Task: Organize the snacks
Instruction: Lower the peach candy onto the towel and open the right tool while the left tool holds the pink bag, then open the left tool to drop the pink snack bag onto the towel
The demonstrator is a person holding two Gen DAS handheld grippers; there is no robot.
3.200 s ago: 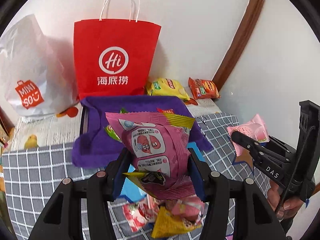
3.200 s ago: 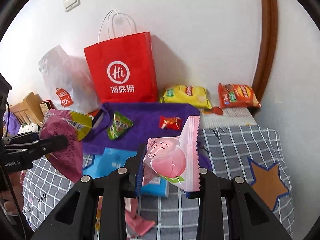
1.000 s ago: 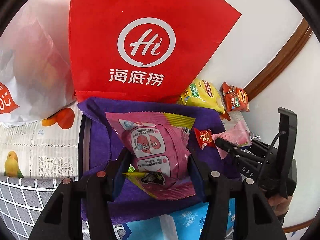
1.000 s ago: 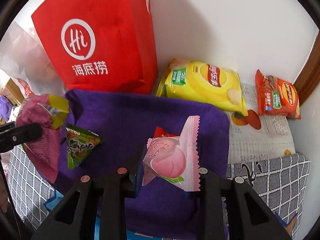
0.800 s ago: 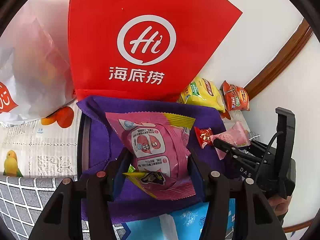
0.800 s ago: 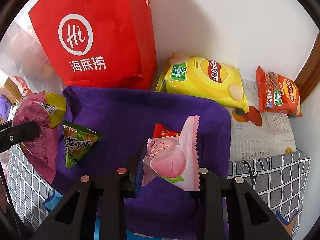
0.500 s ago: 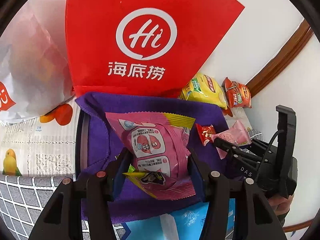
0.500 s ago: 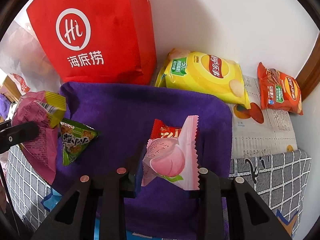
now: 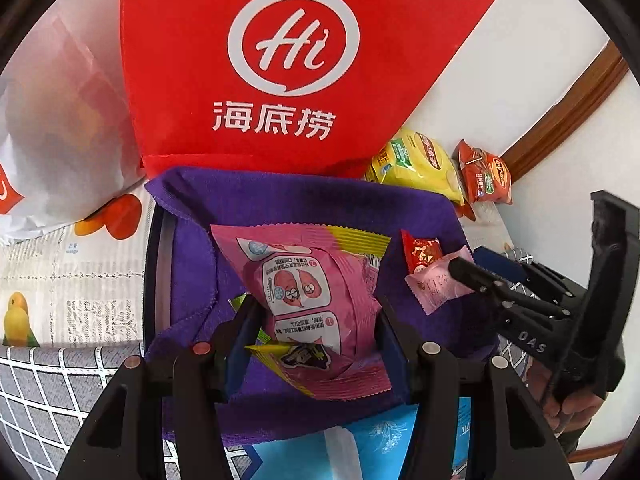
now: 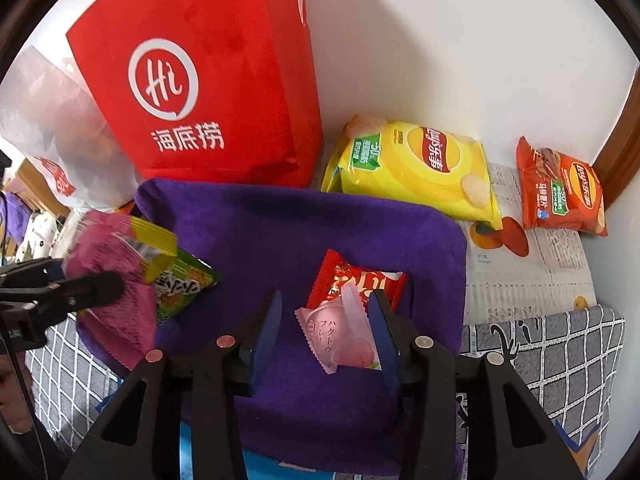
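A purple towel [image 10: 280, 232] covers the grid-patterned tabletop [image 10: 560, 352] against a white wall [image 10: 440, 40]. The left gripper [image 9: 316, 320] clamps a pink snack packet [image 9: 316, 280]. The right gripper [image 10: 324, 332], fingers [image 10: 384, 340] just parted, has a peach candy packet [image 10: 340, 340] loose between them.

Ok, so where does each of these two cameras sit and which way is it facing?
Left wrist: on the left gripper, tilted down over the purple cloth toward the red paper bag; its fingers clamp a large pink snack packet; the right gripper enters at right.
Right wrist: on the right gripper, tilted down at the same cloth; jaws just opened, the pale pink peach sweet lies loose between them; the left gripper shows at left.
Shared: cloth, bag, yellow crisp packet, small red sweet wrapper.
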